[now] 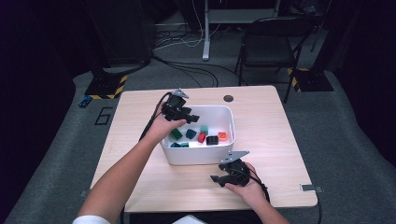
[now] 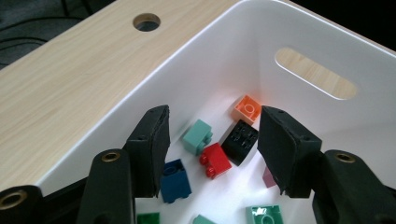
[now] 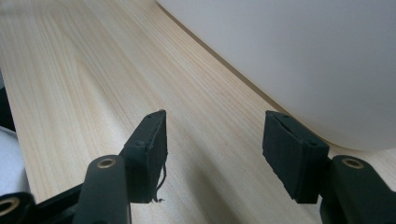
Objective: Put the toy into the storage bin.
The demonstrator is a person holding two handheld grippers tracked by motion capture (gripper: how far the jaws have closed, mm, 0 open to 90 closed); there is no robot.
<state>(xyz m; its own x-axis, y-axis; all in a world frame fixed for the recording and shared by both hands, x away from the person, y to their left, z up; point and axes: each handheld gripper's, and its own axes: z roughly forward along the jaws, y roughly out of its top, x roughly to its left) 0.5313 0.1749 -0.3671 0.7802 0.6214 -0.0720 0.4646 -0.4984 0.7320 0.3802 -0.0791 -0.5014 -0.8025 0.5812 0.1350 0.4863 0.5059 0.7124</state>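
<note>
High view puts the white bin [image 1: 198, 154] at the centre of the frame on the light wooden worktop [image 1: 261, 140], with the left tool [image 1: 187, 114] hanging over the bin's upper-left corner and the right tool [image 1: 219, 177] low on the worktop just below the bin's lower-right corner. Small bricks lie scattered on the bin floor: a red brick [image 1: 201, 137], a black brick [image 1: 212, 139], an orange brick [image 1: 222, 136] and several green and teal ones.

Left gripper view looks down into the bin, where the left tool's jaws stand apart with nothing between the pads; below and beyond them lie the red brick [image 2: 215, 160], the black brick [image 2: 240, 141], the orange brick [image 2: 247, 108], a pale teal brick [image 2: 197, 136] and a dark blue brick [image 2: 175, 180]. The bin's near wall runs across the left of that frame, and a slot handle [image 2: 315, 73] cuts the far wall at upper right.

Right gripper view shows the right tool [image 3: 212, 149] with its jaws apart over bare wood, holding nothing, the bin's white outer wall [image 3: 299, 56] close at upper right.

A round hole [image 1: 228, 98] sits in the worktop above the bin, and a dark chair [image 1: 271, 44] stands beyond the far edge.
</note>
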